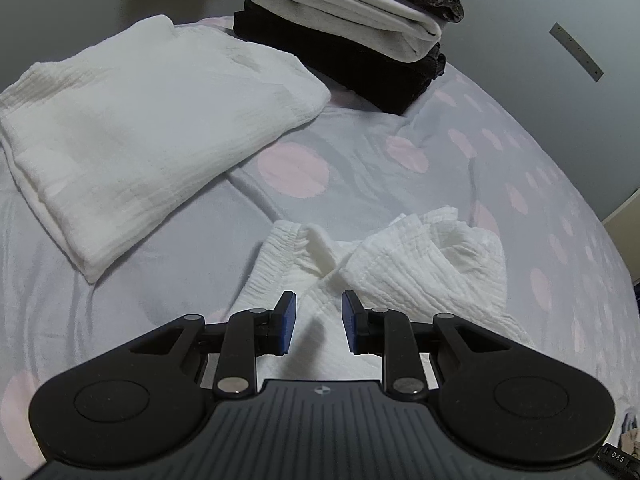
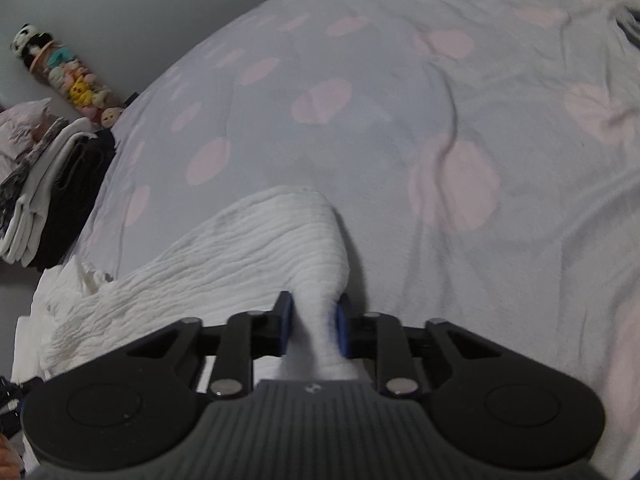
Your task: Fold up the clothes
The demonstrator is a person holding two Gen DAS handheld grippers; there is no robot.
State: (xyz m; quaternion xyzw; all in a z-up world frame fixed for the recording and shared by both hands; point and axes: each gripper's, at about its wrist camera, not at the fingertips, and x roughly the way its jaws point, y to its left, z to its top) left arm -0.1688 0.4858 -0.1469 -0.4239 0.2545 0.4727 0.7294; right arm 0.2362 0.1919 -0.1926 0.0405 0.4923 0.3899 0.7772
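Observation:
A crumpled white crinkle-cloth garment (image 1: 400, 264) lies on the bed just ahead of my left gripper (image 1: 319, 322). Its blue pads stand apart above the cloth and nothing is pinched between them. In the right wrist view the same white garment (image 2: 240, 248) stretches off to the left. My right gripper (image 2: 313, 328) is shut on a bunched ridge of it, with the cloth squeezed between both pads. A second white garment (image 1: 152, 120) lies folded flat at the left.
The bedspread (image 1: 360, 152) is grey with pink dots and lightly wrinkled. A stack of folded black, white and floral clothes (image 1: 352, 40) sits at the far edge and shows again as the stack (image 2: 52, 184) on the left. A tube of small plush toys (image 2: 68, 76) lies beyond it.

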